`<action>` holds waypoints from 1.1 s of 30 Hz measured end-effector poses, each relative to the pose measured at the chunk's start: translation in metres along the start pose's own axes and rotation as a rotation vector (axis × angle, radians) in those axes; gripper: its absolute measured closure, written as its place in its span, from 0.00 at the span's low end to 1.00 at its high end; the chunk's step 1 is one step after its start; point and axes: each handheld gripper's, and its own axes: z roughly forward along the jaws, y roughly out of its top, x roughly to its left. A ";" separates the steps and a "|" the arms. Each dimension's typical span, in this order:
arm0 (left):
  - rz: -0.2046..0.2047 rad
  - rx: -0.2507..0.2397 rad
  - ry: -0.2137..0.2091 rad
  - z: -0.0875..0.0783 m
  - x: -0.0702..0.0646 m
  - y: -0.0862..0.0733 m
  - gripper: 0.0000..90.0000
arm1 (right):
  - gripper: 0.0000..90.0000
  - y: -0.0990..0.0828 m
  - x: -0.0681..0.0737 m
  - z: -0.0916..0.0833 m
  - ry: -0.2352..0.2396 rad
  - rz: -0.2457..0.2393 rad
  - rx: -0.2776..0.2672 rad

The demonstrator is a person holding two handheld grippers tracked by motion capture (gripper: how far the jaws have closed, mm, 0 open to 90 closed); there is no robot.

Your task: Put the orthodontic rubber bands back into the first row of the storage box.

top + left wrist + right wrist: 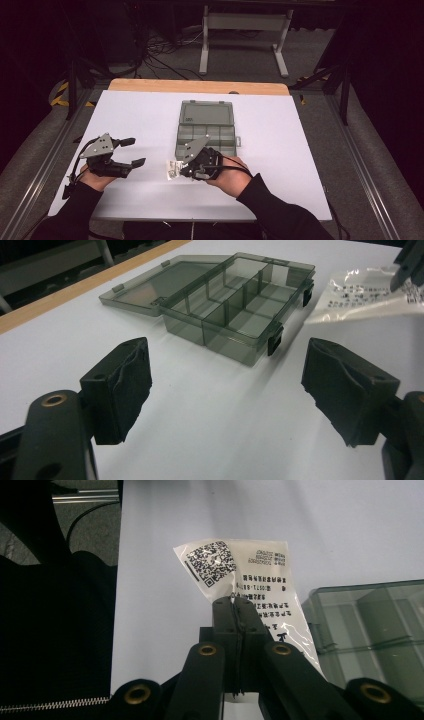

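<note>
A smoky grey plastic compartment box [206,129] lies open on the white table, its lid folded back toward the far side; it also appears as the box [235,305] and the box [370,630]. My right gripper [176,170] is shut on a small clear plastic bag [240,575] with a white printed label and a QR code, held off the table just in front of the box. The bag [360,295] hangs to the right of the box in the left gripper view. My left gripper [132,152] rests open at the table's left, jaws wide and empty, pointing toward the box.
The white table sheet [140,115] ends in a wooden strip [200,86] at the far side. Beyond it stand a white metal frame [245,35] and cables on the floor. Dark sleeves reach in from the bottom edge.
</note>
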 end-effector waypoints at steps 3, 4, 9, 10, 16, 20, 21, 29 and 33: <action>0.002 0.000 0.000 0.000 0.000 0.000 0.23 | 1.00 0.000 -0.004 -0.006 -0.016 0.005 -0.007; 0.000 0.000 0.000 0.000 0.000 0.000 0.23 | 1.00 0.000 -0.005 -0.008 -0.021 0.005 -0.006; 0.000 0.000 0.000 0.000 0.000 0.000 0.23 | 1.00 0.000 -0.011 -0.017 -0.049 0.007 -0.017; 0.002 0.000 0.000 0.000 0.000 0.000 0.23 | 1.00 0.001 -0.012 -0.018 -0.053 0.010 -0.019; -0.001 -0.002 0.000 0.000 0.000 0.000 0.23 | 1.00 0.002 -0.020 -0.030 -0.089 0.016 -0.028; -0.001 -0.002 0.000 0.000 0.000 0.000 0.23 | 1.00 0.002 -0.028 -0.037 -0.106 0.026 -0.034; -0.002 -0.002 0.000 0.000 0.000 0.000 0.23 | 1.00 0.002 -0.031 -0.038 -0.110 0.022 -0.035; 0.000 -0.001 -0.003 -0.001 0.001 0.000 0.23 | 1.00 -0.001 -0.051 -0.039 -0.143 0.047 -0.021; -0.001 0.000 -0.002 -0.001 0.001 0.000 0.23 | 1.00 -0.003 -0.059 -0.038 -0.156 0.059 -0.017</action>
